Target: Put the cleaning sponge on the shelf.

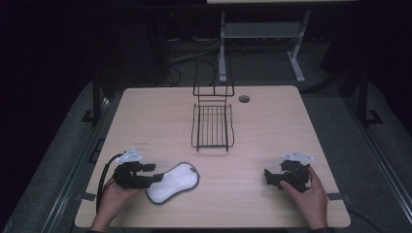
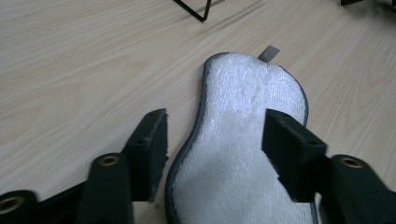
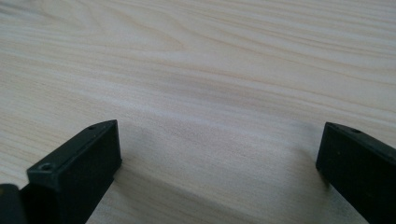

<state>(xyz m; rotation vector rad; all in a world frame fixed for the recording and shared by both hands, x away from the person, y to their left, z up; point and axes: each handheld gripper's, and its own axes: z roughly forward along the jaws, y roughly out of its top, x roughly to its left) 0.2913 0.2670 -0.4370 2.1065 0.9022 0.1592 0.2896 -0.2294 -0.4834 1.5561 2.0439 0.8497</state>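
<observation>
A white fluffy pad (image 1: 175, 182) with a dark grey rim, shaped like a shoe insole, lies flat on the wooden table (image 1: 272, 126) near its front left. My left gripper (image 1: 158, 175) sits at the pad's left end, held by a hand. In the left gripper view its jaws (image 2: 217, 144) stand apart: one is over bare wood beside the pad's edge, the other over the pad (image 2: 247, 93), and neither pad presses on it. A small grey tab (image 2: 269, 52) sticks out at the pad's far end. My right gripper (image 1: 268, 177) rests at the front right, open (image 3: 219, 149) over bare wood.
A black wire rack (image 1: 212, 127) stands at the table's middle back, with an upright frame behind its sloped basket. A round cable hole (image 1: 244, 98) lies to its right near the far edge. Beyond the table are a desk's legs and dark floor.
</observation>
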